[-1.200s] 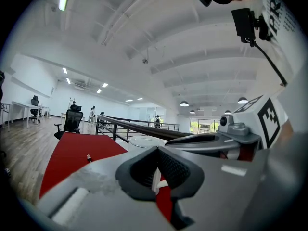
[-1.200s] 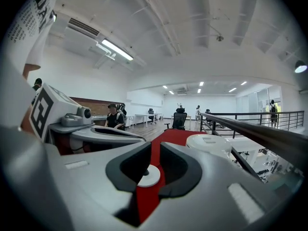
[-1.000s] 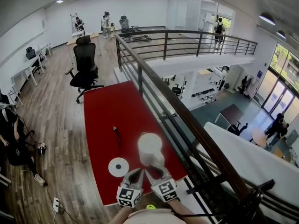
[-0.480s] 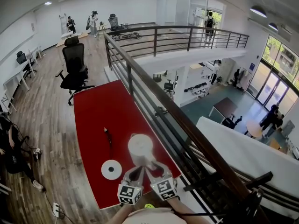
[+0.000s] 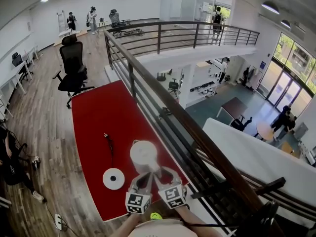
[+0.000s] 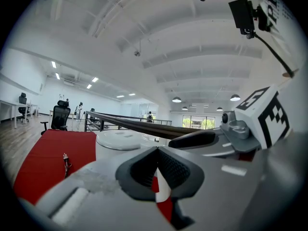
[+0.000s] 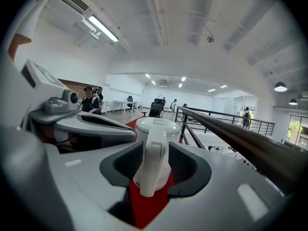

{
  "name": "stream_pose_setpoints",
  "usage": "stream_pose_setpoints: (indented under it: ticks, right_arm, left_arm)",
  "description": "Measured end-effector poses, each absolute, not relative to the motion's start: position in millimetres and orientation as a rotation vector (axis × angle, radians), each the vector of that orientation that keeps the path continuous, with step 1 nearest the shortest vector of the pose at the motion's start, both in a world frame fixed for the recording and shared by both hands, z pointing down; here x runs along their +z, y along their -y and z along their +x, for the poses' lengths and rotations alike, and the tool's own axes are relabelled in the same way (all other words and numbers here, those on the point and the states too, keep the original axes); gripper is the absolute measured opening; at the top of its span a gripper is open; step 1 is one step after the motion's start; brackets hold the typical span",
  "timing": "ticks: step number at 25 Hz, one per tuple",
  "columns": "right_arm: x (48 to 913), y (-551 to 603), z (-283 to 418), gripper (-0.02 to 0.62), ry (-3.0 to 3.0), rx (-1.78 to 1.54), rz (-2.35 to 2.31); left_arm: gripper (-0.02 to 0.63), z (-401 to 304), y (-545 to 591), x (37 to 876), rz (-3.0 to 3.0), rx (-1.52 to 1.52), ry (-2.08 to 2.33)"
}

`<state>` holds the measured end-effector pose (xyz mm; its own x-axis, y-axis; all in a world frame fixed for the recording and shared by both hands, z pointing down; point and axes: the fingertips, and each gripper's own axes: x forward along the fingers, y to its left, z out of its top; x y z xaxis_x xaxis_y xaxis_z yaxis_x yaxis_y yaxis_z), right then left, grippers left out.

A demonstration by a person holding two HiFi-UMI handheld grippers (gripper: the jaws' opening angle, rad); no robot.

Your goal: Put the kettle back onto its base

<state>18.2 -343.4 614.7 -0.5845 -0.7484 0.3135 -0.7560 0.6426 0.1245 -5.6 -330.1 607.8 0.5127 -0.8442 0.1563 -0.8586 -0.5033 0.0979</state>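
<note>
Head view first. The kettle (image 5: 143, 154) stands upright on the red table (image 5: 98, 117), close to the railing (image 5: 163, 107). Its base (image 5: 113, 178), the flat white disc, lies on the red to the kettle's left and nearer me. The two are near each other but apart, so the kettle is not on it. A thin black cable (image 5: 107, 142) lies further out on the table. My left gripper (image 5: 143, 177) and right gripper (image 5: 160, 173) sit side by side at the near end of the kettle, with the right one at the handle.

Now the left gripper view. The pads meet at their far tips (image 6: 157, 150), pressed together with nothing pinched. Only a sliver of red and white shows through the slit behind them. The kettle's lid (image 6: 125, 139) sits just beyond, to the left of the tips. The cable (image 6: 66, 159) is out on the red at the left.

Right gripper view. My jaws have just been opening and now stand spread. The kettle's white handle (image 7: 154, 162) rises straight up between the two dark pads, with a thin gap showing on either side, so I am not squeezing it. The kettle body (image 7: 156, 129) is right behind it, upright on the red.
</note>
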Motion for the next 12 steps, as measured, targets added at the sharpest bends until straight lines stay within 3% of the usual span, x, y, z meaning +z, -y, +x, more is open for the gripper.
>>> stream_pose_setpoints:
  ticks: [12]
  right_arm:
    - [637,346,23,0.166,2.517,0.141,1.151]
  left_arm:
    - [-0.009,-2,335,625,2.538,0.174,1.488]
